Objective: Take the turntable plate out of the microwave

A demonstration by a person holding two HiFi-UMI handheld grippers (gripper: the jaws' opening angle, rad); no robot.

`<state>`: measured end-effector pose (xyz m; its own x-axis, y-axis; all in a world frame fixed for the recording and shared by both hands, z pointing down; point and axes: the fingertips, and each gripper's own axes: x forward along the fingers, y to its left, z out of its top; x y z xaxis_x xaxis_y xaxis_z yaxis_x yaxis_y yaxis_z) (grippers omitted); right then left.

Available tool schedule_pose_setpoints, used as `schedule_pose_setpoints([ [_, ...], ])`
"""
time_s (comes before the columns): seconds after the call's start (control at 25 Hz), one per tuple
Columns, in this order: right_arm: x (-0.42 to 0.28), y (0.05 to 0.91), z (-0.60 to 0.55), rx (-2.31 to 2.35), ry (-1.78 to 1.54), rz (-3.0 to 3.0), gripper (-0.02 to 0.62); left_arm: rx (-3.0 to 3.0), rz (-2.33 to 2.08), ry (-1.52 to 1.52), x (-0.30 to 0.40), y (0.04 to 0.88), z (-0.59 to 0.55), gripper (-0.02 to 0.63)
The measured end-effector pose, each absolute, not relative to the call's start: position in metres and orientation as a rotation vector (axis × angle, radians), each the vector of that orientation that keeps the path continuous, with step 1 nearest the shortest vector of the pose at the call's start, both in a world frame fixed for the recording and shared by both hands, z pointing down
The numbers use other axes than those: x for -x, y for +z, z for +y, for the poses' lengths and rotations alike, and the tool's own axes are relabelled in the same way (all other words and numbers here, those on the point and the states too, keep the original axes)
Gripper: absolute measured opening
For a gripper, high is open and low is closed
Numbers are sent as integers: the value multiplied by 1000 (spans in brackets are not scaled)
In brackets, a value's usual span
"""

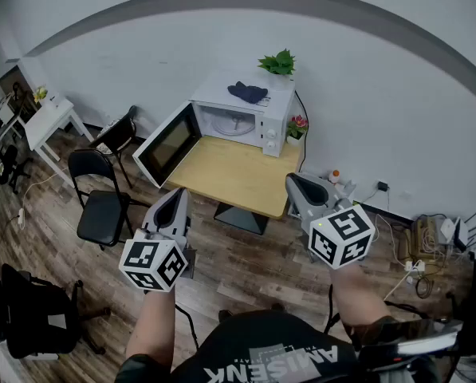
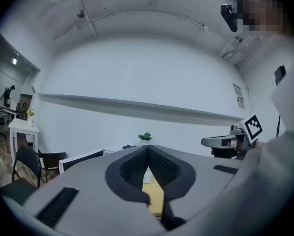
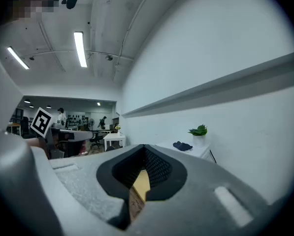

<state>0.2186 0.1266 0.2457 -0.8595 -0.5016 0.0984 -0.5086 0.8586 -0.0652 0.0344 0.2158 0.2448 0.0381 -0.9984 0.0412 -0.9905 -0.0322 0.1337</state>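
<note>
A white microwave (image 1: 241, 110) stands at the back of a small wooden table (image 1: 234, 174), its door (image 1: 167, 144) swung open to the left. Inside lies the round glass turntable plate (image 1: 229, 124). My left gripper (image 1: 171, 202) hovers before the table's near left corner, shut and empty. My right gripper (image 1: 300, 186) floats off the table's near right corner, also shut with nothing in it. In the left gripper view the jaws (image 2: 147, 149) meet at the tips; the right gripper (image 2: 223, 141) shows beside them. The right gripper view shows closed jaws (image 3: 144, 149) too.
A dark cloth (image 1: 248, 92) and a potted plant (image 1: 278, 64) sit on top of the microwave. A small flower pot (image 1: 297, 126) stands at its right. Black folding chairs (image 1: 102, 202) stand left of the table. Cables and a power strip (image 1: 413, 266) lie on the floor at the right.
</note>
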Motion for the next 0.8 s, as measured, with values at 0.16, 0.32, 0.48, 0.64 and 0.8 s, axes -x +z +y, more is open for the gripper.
schedule_pose_setpoints([
  [0.16, -217, 245, 127, -800, 139, -2955, 5, -2144, -2104, -82, -35, 247, 215, 2],
  [0.32, -215, 249, 123, -820, 170, -2952, 5, -2142, -2083, -63, -38, 257, 211, 2],
  [0.48, -213, 250, 123, -846, 171, -2954, 5, -2152, -2054, -93, -40, 258, 213, 2],
  [0.64, -205, 252, 129, -828, 182, -2955, 5, -2156, -2054, -125, -35, 258, 219, 2],
  [0.8, -193, 248, 133, -833, 193, -2976, 5, -2134, -2036, -184, -23, 257, 224, 2],
])
